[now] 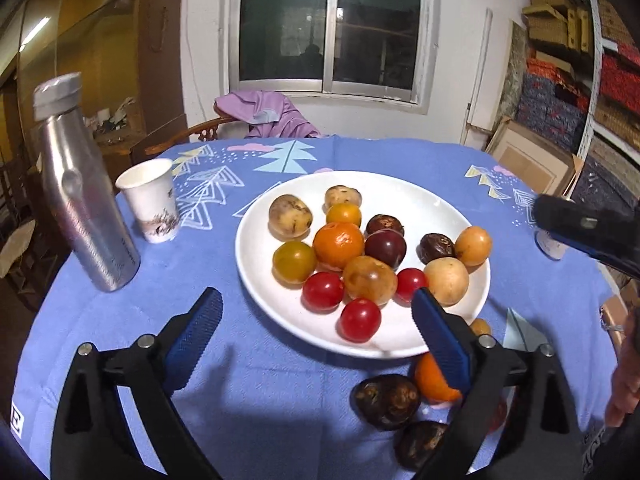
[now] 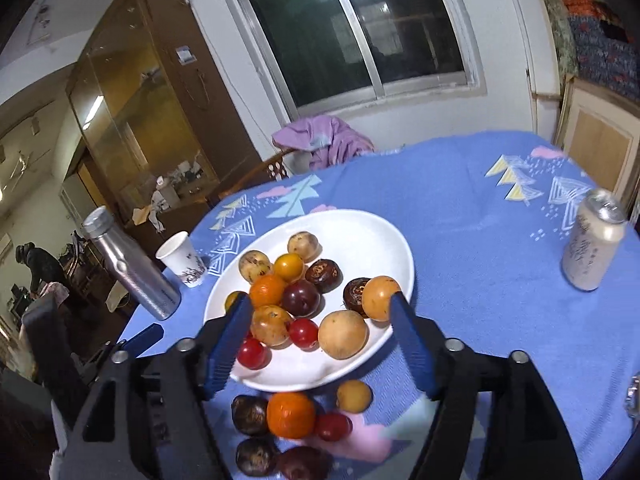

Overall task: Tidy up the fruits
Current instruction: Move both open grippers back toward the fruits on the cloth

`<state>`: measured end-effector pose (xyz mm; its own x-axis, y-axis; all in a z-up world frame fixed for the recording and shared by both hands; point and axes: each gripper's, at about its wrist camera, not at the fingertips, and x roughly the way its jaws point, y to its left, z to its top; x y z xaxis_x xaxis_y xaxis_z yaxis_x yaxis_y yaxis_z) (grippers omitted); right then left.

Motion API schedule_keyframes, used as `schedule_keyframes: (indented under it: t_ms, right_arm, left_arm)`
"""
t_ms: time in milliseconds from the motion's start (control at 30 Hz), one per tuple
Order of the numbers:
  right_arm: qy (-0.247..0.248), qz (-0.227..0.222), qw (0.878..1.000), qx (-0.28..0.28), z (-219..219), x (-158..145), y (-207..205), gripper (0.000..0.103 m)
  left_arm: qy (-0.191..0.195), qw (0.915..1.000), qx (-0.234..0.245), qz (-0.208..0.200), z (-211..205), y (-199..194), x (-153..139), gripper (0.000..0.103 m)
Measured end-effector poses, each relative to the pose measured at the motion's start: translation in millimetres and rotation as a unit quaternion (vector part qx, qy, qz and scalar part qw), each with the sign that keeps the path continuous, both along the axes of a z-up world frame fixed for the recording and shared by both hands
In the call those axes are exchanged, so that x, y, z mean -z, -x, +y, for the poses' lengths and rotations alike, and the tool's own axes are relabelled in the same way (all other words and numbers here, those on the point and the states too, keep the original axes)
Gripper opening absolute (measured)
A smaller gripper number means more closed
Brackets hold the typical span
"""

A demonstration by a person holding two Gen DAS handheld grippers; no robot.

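Observation:
A white plate [image 1: 448, 204] [image 2: 360, 232] on the blue tablecloth holds several small fruits: an orange [image 1: 338, 245] [image 2: 267, 290], red tomatoes [image 1: 359, 319], dark plums [image 1: 385, 248], yellow-brown fruits. More fruit lies on the cloth in front of the plate: an orange [image 2: 291, 415] [image 1: 431, 382], dark brown fruits [image 1: 387, 400] [image 2: 250, 414], a red tomato [image 2: 332, 426], a small yellow fruit [image 2: 354, 396]. My left gripper [image 1: 316, 320] is open and empty above the plate's near edge. My right gripper [image 2: 320, 320] is open and empty over the plate's near side.
A silver bottle [image 1: 80, 192] [image 2: 132, 268] and a paper cup [image 1: 152, 204] [image 2: 182, 258] stand left of the plate. A drink can [image 2: 592, 240] stands at the right. A chair with purple cloth [image 1: 268, 114] is behind the table.

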<state>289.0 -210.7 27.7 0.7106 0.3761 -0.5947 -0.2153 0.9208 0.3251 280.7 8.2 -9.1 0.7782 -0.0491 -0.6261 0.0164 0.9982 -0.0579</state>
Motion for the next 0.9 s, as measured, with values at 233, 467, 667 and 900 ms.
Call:
schedule_keyframes:
  t_ms: [233,467,667,900]
  right_arm:
    - [0.001,-0.009,1.0,0.014,-32,18,57,0.094]
    - [0.012,0.007,0.999,0.04,-44,28,64,0.098]
    - [-0.009,0.038,0.999,0.032,-47,31,61,0.098]
    - [-0.018,0.039,0.998,0.036,-46,30,62,0.099]
  left_arm:
    - [0.002,0.9994,0.002,0.034,14,27,21,0.095]
    - [-0.017,0.9988,0.008,0.045,4,39,33,0.095]
    - [-0.048,0.9961,0.053,0.051,-23,39,41,0.095]
    - [-0.097,0.9908,0.076,0.055,-47,34,47,0.095]
